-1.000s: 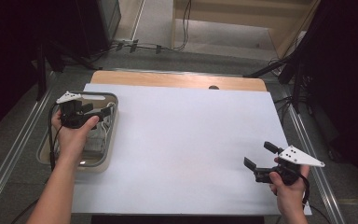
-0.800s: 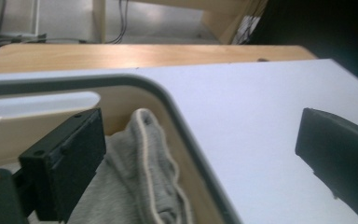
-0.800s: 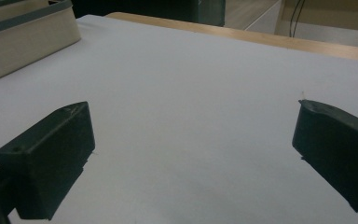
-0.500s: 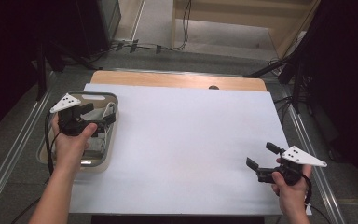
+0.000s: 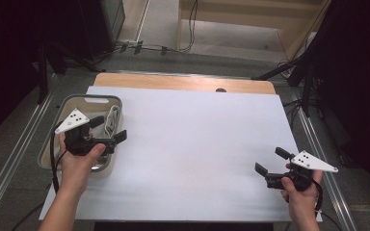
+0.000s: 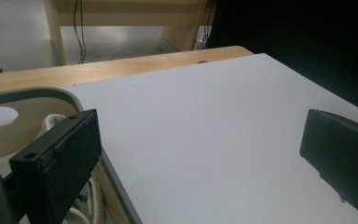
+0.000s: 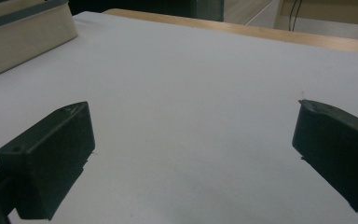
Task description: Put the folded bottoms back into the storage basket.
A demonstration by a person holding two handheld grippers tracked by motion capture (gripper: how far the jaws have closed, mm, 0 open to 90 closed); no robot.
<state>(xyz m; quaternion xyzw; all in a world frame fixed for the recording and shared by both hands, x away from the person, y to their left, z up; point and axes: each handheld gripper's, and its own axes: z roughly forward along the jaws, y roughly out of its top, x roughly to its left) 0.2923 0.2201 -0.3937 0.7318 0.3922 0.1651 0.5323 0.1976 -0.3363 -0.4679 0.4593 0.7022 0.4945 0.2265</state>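
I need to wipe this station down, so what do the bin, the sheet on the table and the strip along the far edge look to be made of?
The bin looks like matte beige plastic: moulded rim, cut-out handle. The sheet seems matte white paper or board, flat and glare-free. The strip looks like light wood, with faint grain.

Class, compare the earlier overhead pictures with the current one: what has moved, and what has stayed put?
The left gripper has drawn back out of the tray toward its near right edge. Its jaws have just been opening and hold nothing; the white cord lies in the tray. The right gripper stays open and empty at the table's right.
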